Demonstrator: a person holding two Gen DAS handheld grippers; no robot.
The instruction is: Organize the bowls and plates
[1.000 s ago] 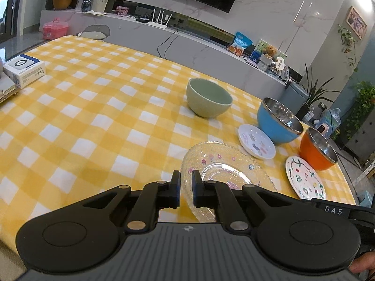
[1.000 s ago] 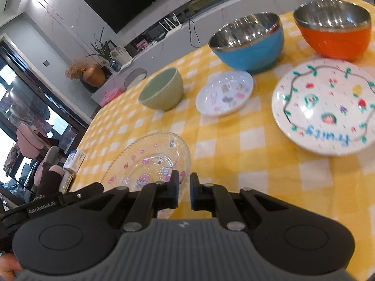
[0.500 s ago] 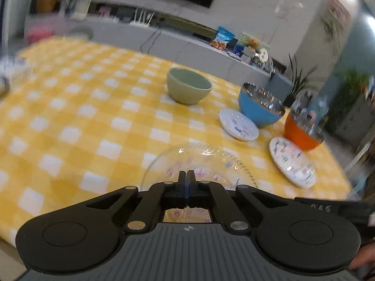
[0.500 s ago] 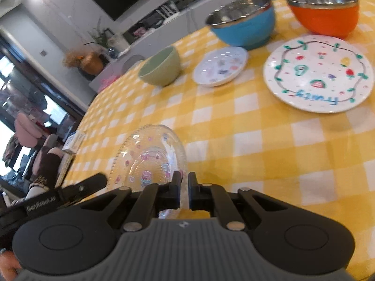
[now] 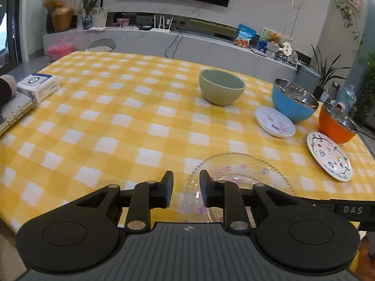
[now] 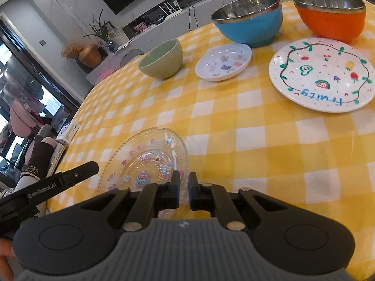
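Left wrist view: the left gripper (image 5: 186, 188) gapes empty at lower centre, beside the glass plate (image 5: 243, 171) on the counter (image 5: 105, 121). Right wrist view: the right gripper (image 6: 184, 193), nearly closed, seems to pinch that plate's near rim, though glass blurs the contact.

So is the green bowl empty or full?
Empty as far as shown: the green bowl stands upright, and only bare inner wall is visible.
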